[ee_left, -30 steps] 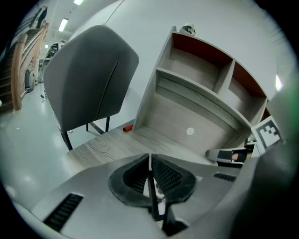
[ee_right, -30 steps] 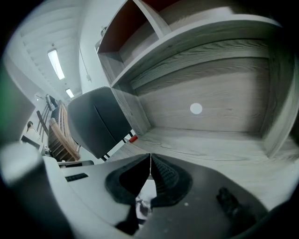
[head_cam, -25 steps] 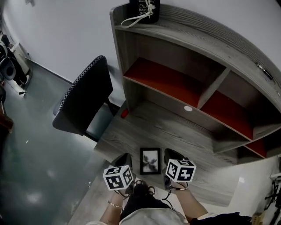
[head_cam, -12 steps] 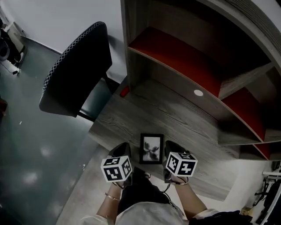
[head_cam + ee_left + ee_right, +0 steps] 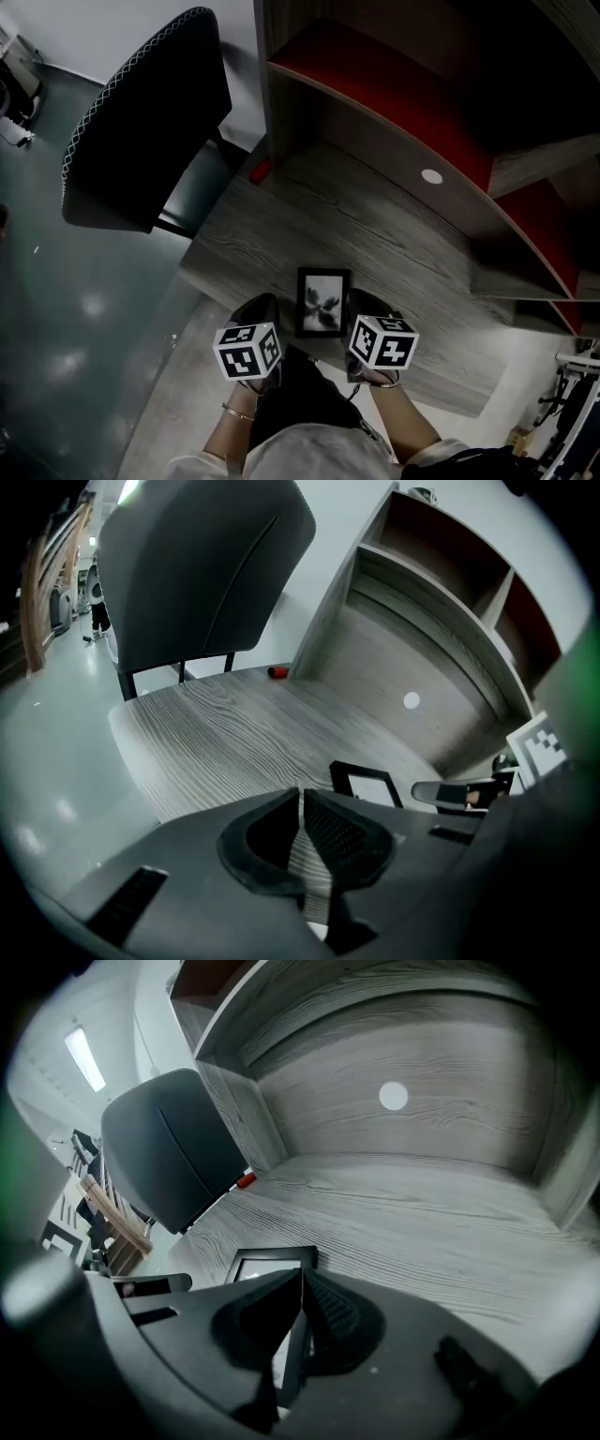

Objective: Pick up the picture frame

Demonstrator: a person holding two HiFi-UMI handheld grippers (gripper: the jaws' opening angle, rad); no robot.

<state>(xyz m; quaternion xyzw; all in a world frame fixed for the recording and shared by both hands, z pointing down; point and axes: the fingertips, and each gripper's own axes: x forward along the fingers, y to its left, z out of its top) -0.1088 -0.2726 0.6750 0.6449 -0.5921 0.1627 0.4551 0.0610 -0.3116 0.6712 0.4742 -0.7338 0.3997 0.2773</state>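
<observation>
A black picture frame (image 5: 323, 302) with a pale print lies flat near the front edge of the grey wooden desk (image 5: 375, 239). My left gripper (image 5: 262, 306) hovers just left of it and my right gripper (image 5: 365, 301) just right, both a little above the desk. Both are shut with nothing between the jaws. In the left gripper view the frame (image 5: 366, 782) lies just right of the closed jaws (image 5: 300, 795), with the right gripper (image 5: 461, 793) beyond it. In the right gripper view the frame (image 5: 272, 1261) lies just behind the closed jaws (image 5: 300, 1276), partly hidden by them.
A dark office chair (image 5: 141, 131) stands at the desk's left. A small red object (image 5: 260, 171) lies at the desk's far left corner. A hutch with red shelves (image 5: 394, 94) rises behind, with a white round disc (image 5: 431, 175) at its back. The floor (image 5: 66, 309) is grey-green.
Both grippers have come down towards the desk, still flanking the frame. The head view has tipped lower, so the hutch's top has left the picture. The frame has not moved.
</observation>
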